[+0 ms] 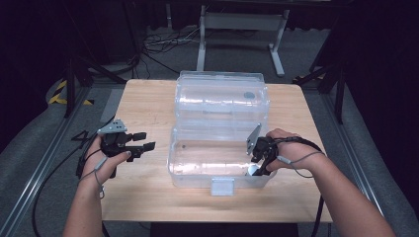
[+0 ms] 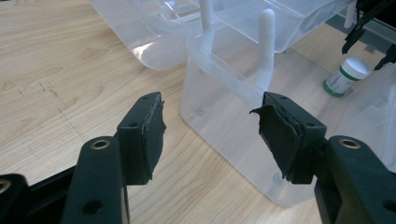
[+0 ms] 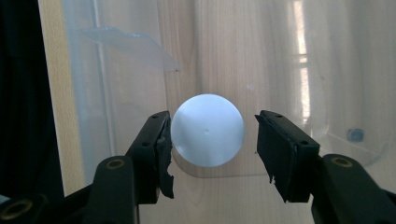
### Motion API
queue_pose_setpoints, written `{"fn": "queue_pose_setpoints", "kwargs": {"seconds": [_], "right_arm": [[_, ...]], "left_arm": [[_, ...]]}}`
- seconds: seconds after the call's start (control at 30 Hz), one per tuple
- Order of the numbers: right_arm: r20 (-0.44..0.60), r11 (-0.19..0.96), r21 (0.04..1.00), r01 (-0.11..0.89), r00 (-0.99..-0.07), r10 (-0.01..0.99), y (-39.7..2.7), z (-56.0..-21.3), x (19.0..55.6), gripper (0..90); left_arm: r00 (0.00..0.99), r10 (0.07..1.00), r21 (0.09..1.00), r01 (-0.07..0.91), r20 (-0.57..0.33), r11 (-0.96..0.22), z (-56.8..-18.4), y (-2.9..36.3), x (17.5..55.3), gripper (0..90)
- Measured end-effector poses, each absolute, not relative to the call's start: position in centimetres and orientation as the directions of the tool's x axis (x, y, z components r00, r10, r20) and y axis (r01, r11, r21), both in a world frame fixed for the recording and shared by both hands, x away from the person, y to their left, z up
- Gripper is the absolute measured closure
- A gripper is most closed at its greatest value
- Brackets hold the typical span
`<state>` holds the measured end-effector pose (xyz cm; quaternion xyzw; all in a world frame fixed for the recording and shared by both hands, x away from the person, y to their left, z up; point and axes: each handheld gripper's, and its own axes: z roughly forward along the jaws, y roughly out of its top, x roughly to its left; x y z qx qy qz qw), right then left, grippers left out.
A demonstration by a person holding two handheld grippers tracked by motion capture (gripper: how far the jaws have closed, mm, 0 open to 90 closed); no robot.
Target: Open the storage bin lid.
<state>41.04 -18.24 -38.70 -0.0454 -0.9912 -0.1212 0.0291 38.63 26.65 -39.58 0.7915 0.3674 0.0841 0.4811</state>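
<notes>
White-capped bottle [image 3: 207, 129] stands between right tool's [image 3: 210, 140] open jaws; label unreadable; left tool [image 2: 210, 135] open, empty.

bare table [image 1: 143, 101] left of open clear box [image 1: 220, 170], raised lid [image 1: 222, 96] behind

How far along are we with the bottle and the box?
Done: the clear box stands open on the table, and the bottle stands upright inside. In hand: the right gripper straddles its white cap, jaws apart with a gap on one side. Left: likely withdrawing. The left gripper waits open beside the box.
</notes>
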Motion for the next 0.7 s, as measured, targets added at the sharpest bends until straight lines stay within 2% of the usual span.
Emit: {"fn": "queue_pose_setpoints", "kwargs": {"seconds": [0.47, 0.7], "right_arm": [[0.045, 0.901, 0.401, 0.168, -0.985, 0.164, -20.3, -35.5, 40.6, 48.1], [0.024, 0.844, 0.510, 0.164, -0.984, 0.176, -21.0, -33.5, 40.6, 48.8]], "left_arm": [[0.735, 0.644, 0.828, 0.484, -0.210, -0.282, -39.0, 25.9, 38.3, 40.9], [0.744, 0.635, 0.832, 0.477, -0.209, -0.285, -38.8, 25.7, 38.2, 41.1]]}}
